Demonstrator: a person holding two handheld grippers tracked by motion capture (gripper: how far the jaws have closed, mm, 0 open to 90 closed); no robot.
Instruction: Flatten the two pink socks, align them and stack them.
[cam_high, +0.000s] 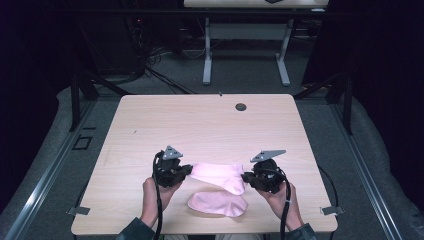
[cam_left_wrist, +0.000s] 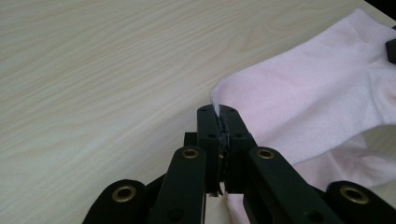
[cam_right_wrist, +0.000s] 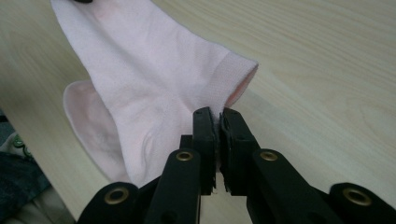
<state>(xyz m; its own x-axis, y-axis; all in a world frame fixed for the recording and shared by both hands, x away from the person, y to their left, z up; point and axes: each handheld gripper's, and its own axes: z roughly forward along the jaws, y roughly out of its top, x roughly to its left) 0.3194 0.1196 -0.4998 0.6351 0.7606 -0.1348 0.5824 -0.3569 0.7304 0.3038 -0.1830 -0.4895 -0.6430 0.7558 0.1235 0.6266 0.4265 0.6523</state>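
A person holds a pink sock (cam_high: 218, 173) up between two grippers, over the near part of the tabletop (cam_high: 210, 120). The left gripper (cam_high: 186, 170) has its jaws shut tight on the toe end of the sock, and the right gripper (cam_high: 246, 176) has its jaws shut tight on the open cuff end. The sock hangs between them and its heel droops down in the middle. A second pink sock (cam_high: 218, 203) lies flat on the tabletop just nearer than the held one, between the two hands. The socks look soft, thin and very light, so they will bend and sag and will not break. The edges are the best places to pinch, because the cloth there is easy to catch.
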